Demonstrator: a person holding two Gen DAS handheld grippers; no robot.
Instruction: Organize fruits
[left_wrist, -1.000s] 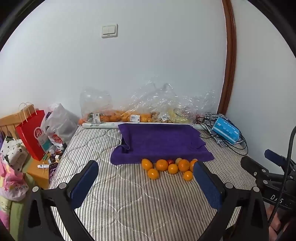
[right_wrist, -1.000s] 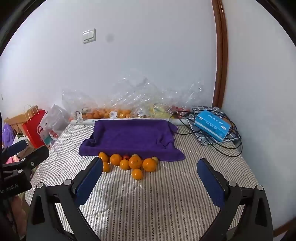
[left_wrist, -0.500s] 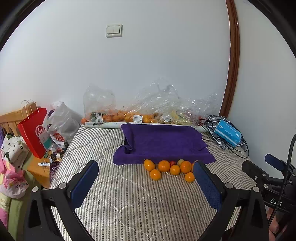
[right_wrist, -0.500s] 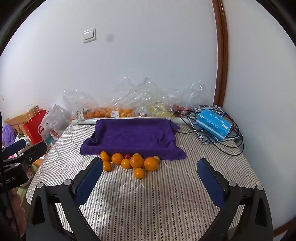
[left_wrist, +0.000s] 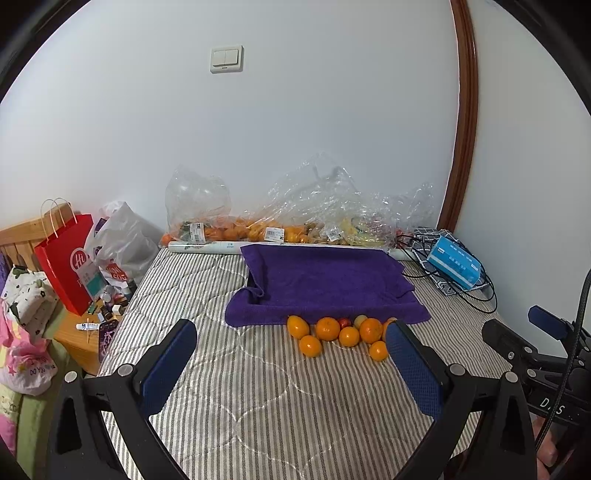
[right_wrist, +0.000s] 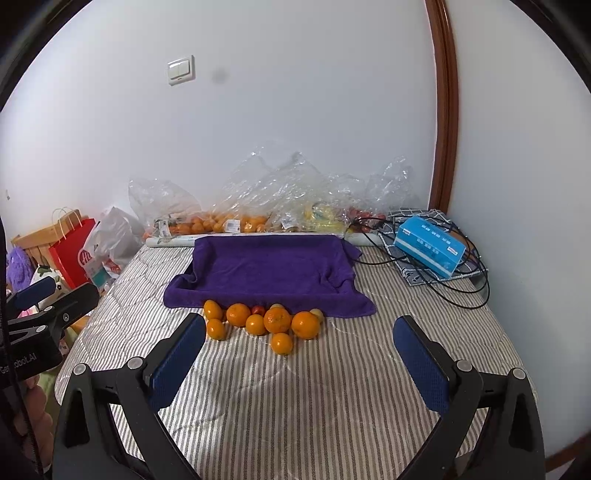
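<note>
Left wrist view: the left gripper (left_wrist: 291, 358) hangs above the striped mattress (left_wrist: 258, 413), fingers spread wide with nothing between them. The fruits (left_wrist: 338, 332) lie in a loose cluster on the mattress, touching the near edge of the purple towel (left_wrist: 325, 284). The towel is draped over a tray-like form. Clear bags (left_wrist: 295, 221) holding more fruit line the wall behind it. A blue box (left_wrist: 456, 264) sits on cables to the right. A red bag (left_wrist: 66, 258) stands left of the mattress. The right gripper (left_wrist: 546, 326) shows at the right edge.

Right wrist view: the right gripper (right_wrist: 299, 354) is likewise spread and empty, near the fruits (right_wrist: 266, 323). They are mostly orange, with one small red piece among them. The towel (right_wrist: 269, 269) lies just behind.
</note>
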